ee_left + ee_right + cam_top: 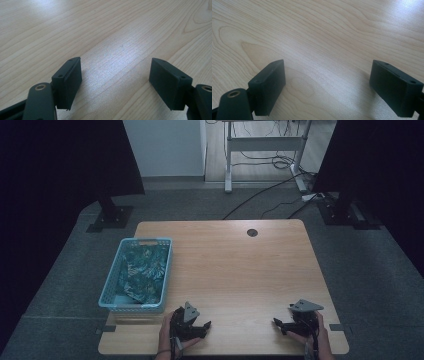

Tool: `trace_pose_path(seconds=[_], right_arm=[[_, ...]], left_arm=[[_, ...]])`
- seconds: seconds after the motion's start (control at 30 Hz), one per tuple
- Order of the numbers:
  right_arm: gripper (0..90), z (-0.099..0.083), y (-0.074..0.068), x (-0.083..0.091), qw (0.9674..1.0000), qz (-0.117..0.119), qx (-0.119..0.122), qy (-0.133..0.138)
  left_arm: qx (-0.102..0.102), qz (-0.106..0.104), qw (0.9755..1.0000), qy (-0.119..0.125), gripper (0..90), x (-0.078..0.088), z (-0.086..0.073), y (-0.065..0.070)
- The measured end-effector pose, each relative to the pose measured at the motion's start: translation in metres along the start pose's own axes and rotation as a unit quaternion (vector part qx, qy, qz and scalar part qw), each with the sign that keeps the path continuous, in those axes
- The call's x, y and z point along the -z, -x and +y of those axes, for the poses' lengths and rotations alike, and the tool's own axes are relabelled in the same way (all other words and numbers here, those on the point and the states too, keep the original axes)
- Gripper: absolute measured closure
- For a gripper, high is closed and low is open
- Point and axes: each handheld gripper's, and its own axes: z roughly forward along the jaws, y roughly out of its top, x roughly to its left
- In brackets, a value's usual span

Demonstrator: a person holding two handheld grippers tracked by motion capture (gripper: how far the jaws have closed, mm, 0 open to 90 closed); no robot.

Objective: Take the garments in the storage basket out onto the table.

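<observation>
A light blue plastic basket (112, 306) stands on the left part of the wooden table (235, 270), and a dark green leaf-patterned cloth (142, 270) lies crumpled inside it. My left gripper (204, 329) rests near the table's front edge, just right of the basket, open with nothing between its jaws. My right gripper (278, 325) rests near the front right, open and empty too. In the left gripper view the gripper (116, 75) has bare wood between its black pads. The right gripper view shows its gripper (328, 82) the same way, jaws wide over the tabletop.
A round cable hole (252, 232) sits near the table's far edge. Beyond the table stand dark stand bases (110, 215), a white desk frame (265, 150) and cables (270, 195) on the grey floor.
</observation>
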Motion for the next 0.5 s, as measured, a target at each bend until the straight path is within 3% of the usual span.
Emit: trace_pose_path(seconds=[0.5], right_arm=[[12.9,0.0000,-0.0001,0.0000,1.0000,-0.001,-0.001,0.000]], left_arm=[[0.026,-0.022,0.9994,0.000,28.2,0.0042,0.0005,-0.0049]])
